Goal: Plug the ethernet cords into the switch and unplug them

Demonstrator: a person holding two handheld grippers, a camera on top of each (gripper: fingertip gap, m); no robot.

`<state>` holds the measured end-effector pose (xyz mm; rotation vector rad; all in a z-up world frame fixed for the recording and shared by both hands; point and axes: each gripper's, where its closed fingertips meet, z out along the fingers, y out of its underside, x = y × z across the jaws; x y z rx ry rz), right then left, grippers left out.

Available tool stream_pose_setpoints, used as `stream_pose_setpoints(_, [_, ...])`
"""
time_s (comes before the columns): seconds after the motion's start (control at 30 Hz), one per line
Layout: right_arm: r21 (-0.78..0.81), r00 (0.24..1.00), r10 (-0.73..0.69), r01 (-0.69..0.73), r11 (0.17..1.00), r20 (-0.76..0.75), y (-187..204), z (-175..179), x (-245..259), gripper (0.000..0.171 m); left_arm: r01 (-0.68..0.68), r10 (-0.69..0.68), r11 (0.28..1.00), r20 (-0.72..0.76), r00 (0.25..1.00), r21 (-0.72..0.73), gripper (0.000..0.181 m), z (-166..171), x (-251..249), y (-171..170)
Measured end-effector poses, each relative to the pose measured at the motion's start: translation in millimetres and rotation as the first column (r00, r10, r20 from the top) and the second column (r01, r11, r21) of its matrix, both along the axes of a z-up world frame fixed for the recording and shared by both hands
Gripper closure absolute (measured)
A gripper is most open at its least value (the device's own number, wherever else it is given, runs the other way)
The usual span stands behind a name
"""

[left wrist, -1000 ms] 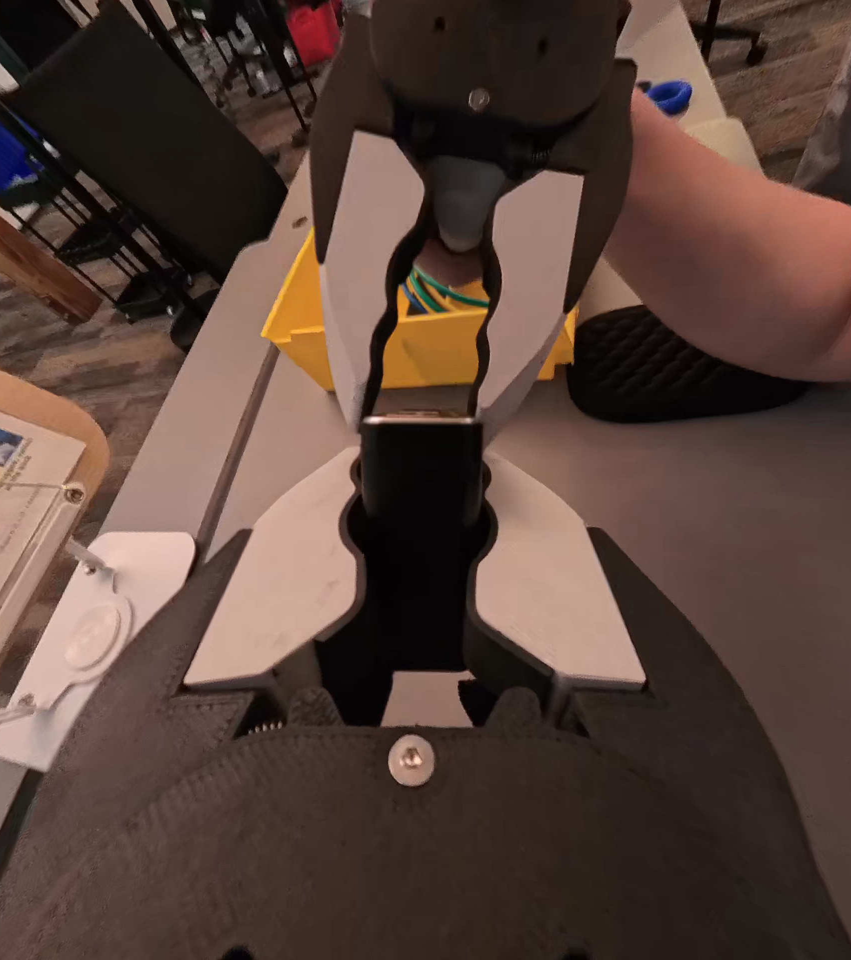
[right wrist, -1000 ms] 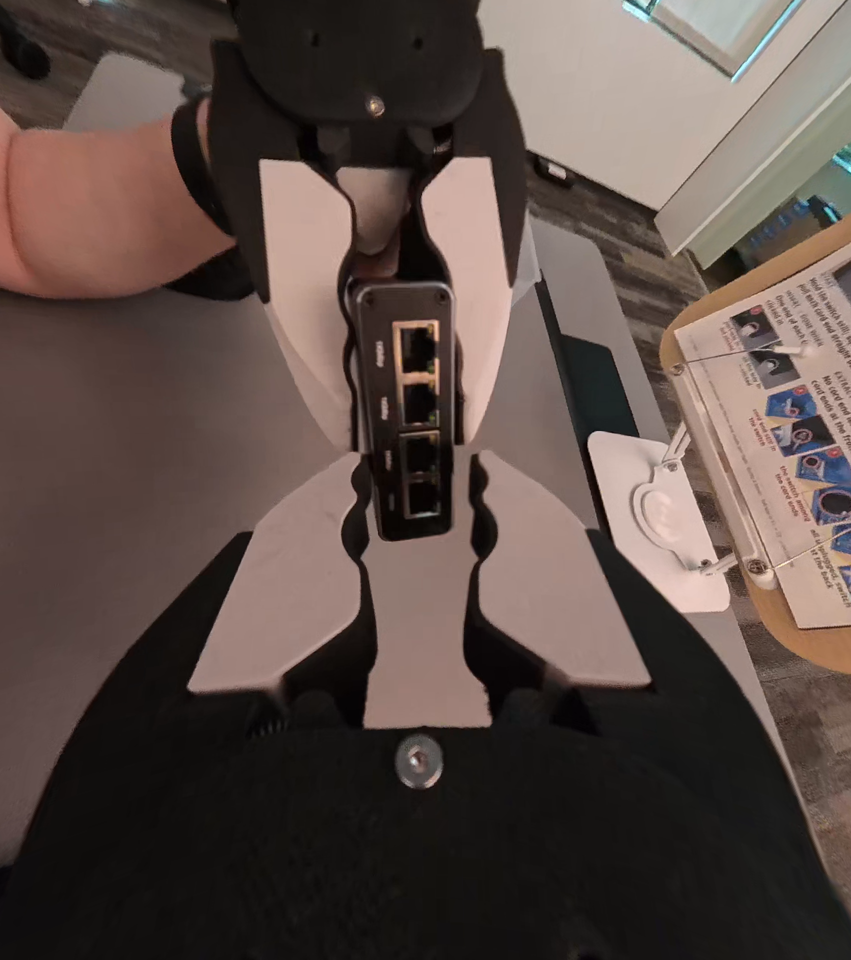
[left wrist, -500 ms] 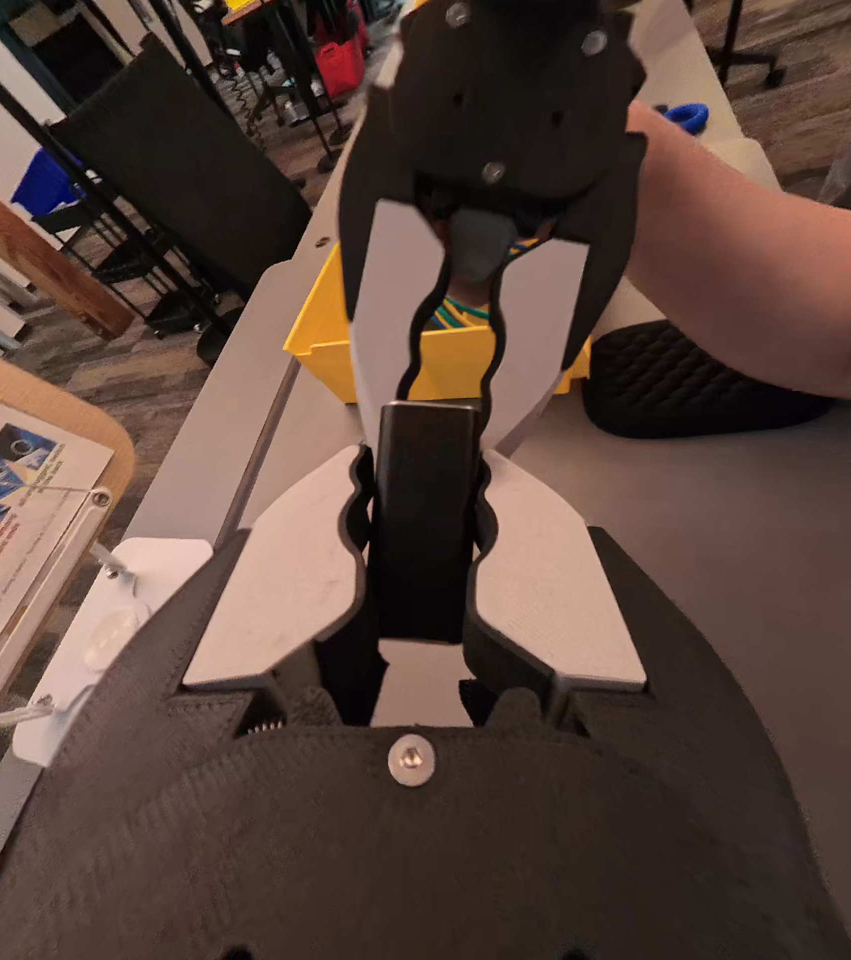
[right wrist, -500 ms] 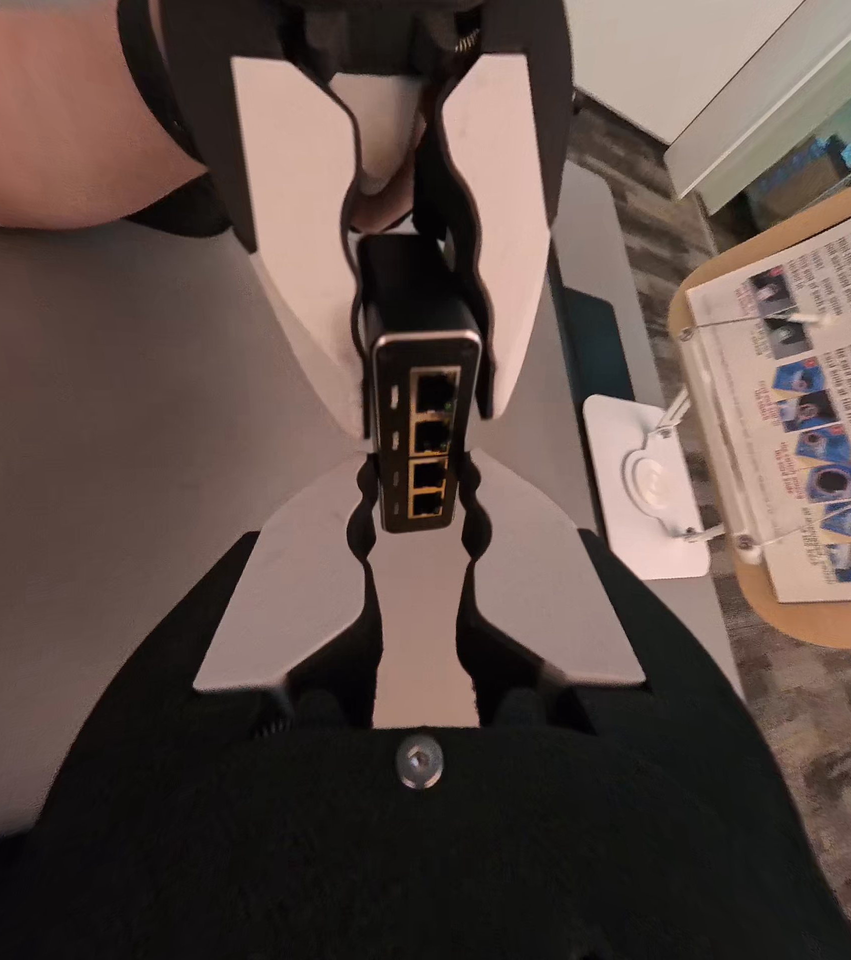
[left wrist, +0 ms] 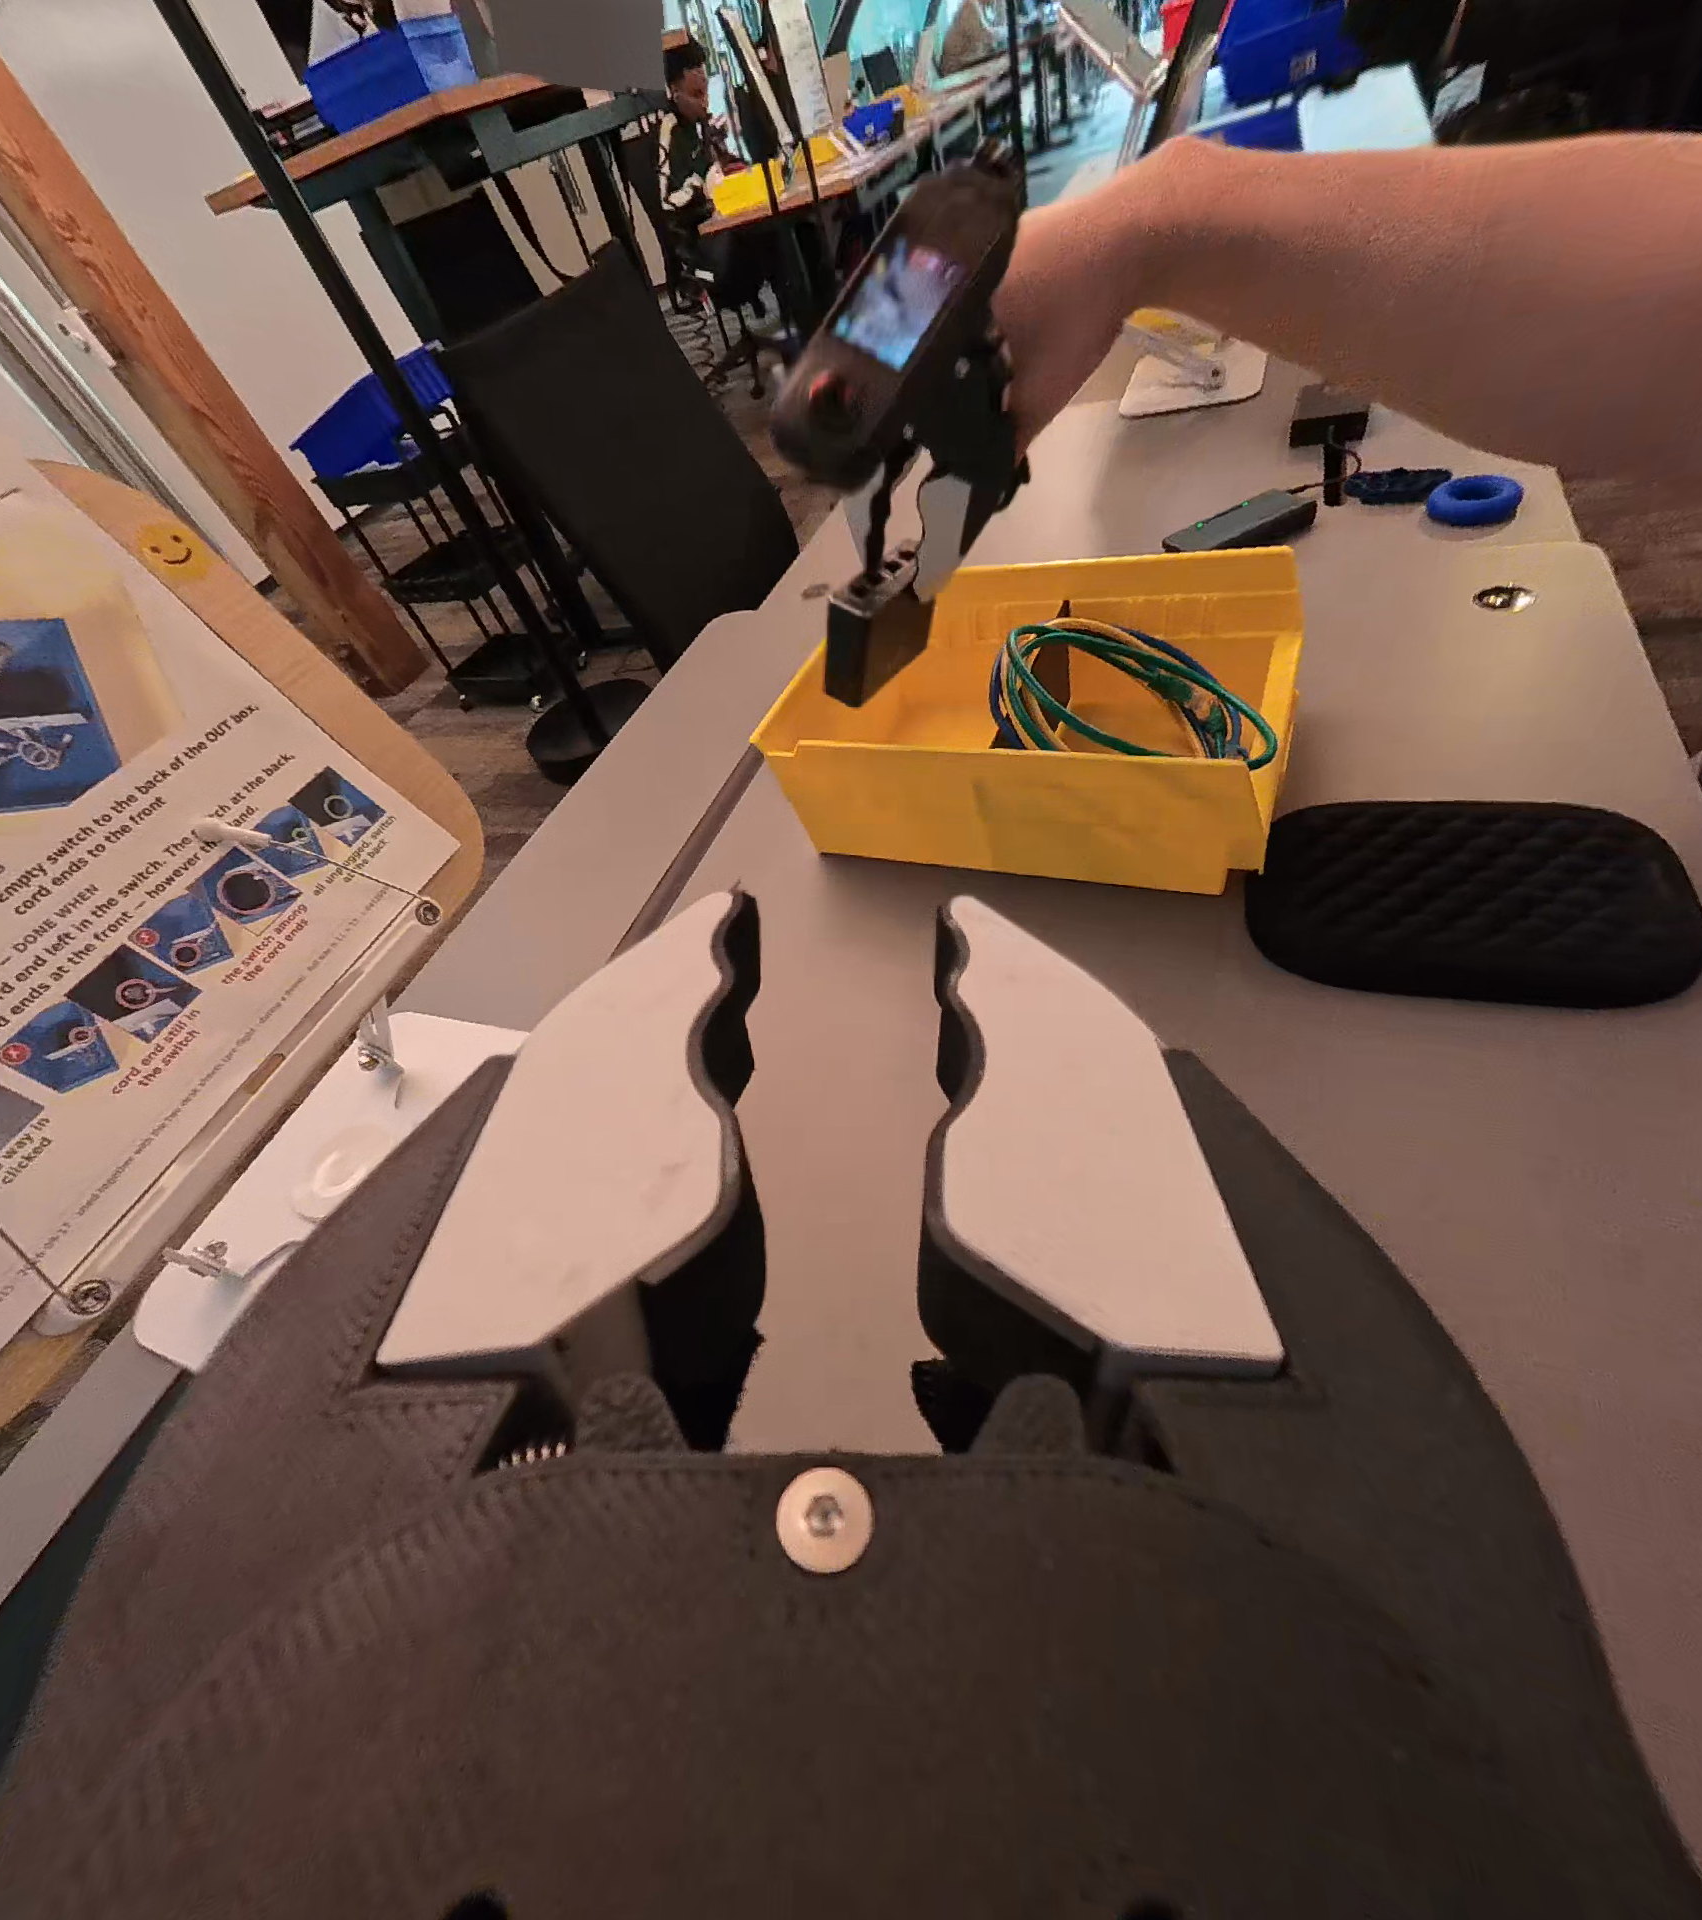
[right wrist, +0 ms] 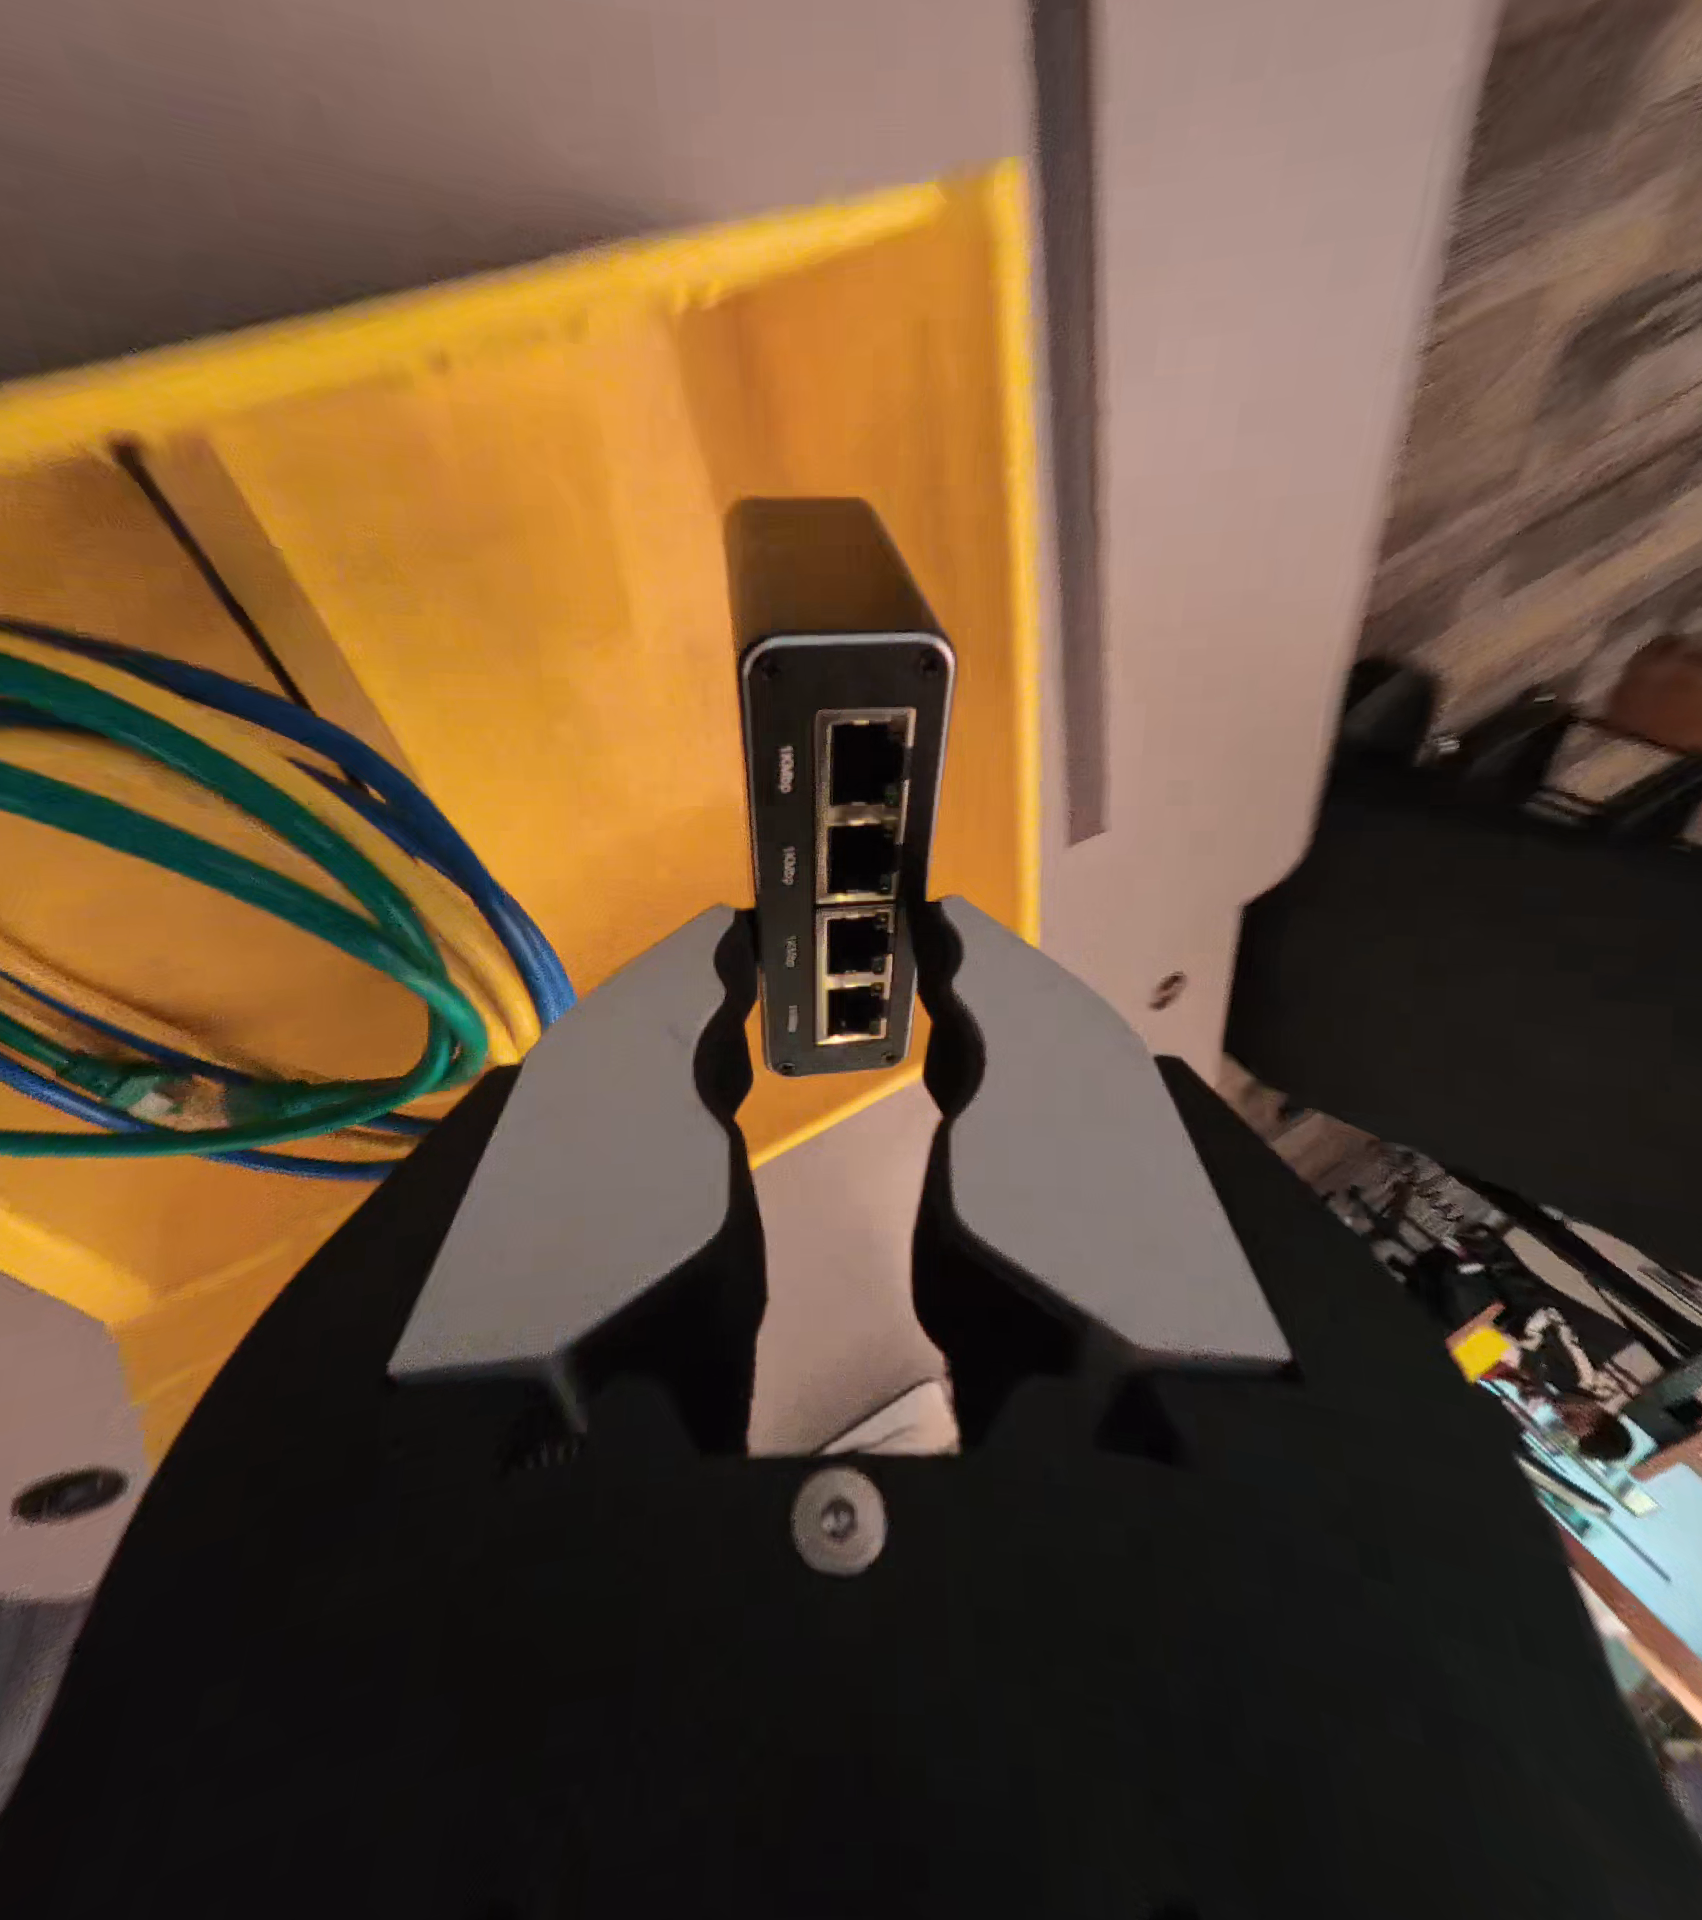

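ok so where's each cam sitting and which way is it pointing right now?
Left wrist view: sits on the left gripper, low over the grey table, facing the yellow bin; its own open fingers show, plus the person's right forearm.
Right wrist view: sits on the right gripper, looking steeply down into the yellow bin; its own fingers clamp the black network switch.
Shared: bin, switch, coiled ethernet cords, table, right gripper.

A grey table (left wrist: 1449, 1195) stands on patterned carpet (left wrist: 483, 717), with a black chair (left wrist: 608, 457) and wooden post (left wrist: 130, 312) beyond.
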<state>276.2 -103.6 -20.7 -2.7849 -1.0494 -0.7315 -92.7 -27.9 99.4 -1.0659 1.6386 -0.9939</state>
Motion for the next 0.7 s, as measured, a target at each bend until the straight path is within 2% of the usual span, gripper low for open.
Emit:
stream_pose_setpoints(0.13, [-0.198,0.999,0.011,-0.021,0.98,-0.049,-13.4,-60.9,13.7,0.14,-0.022,0.023,0.999,-0.029,0.999,0.046,0.146,-5.7,2.0,0.3])
stream_pose_setpoints(0.27, [-0.242,0.998,0.052,-0.06,0.968,-0.038,-15.7,-78.6,15.2,0.14,-0.03,0.031,0.999,-0.033,0.999,0.042,0.143,-7.2,3.1,2.5])
stream_pose_setpoints(0.33, [-0.22,0.999,0.032,-0.033,0.975,-0.004,-17.0,-73.8,20.3,0.139,-0.036,0.038,0.999,-0.039,0.999,0.029,0.138,-8.3,3.6,5.1])
stream_pose_setpoints(0.43, [-0.053,0.999,0.013,-0.01,0.999,0.045,-14.1,-48.2,25.1,0.137,-0.046,0.046,0.999,-0.043,0.998,0.019,0.135,-8.2,2.5,7.7])
stream_pose_setpoints(0.5, [0.18,0.997,-0.07,0.065,0.982,0.017,-10.3,-23.2,20.1,0.137,-0.051,0.052,0.999,-0.035,0.998,0.019,0.134,-4.3,-0.2,6.8])
stream_pose_setpoints(0.53, [0.316,0.991,-0.135,0.131,0.94,-0.011,-10.8,-9.5,16.5,0.138,-0.058,0.059,0.998,-0.032,0.998,0.023,0.134,-1.7,-2.7,6.2])
stream_pose_setpoints(0.6, [0.536,0.962,-0.258,0.266,0.801,-0.091,-23.5,11.3,3.9,0.133,-0.105,0.107,0.993,-0.025,0.994,0.047,0.131,5.2,-10.4,8.9])
stream_pose_setpoints(0.7, [0.73,0.915,-0.361,0.371,0.574,-0.18,-59.7,24.3,-21.3,0.132,-0.217,0.216,0.974,0.011,0.976,0.071,0.127,21.9,-29.2,15.4])
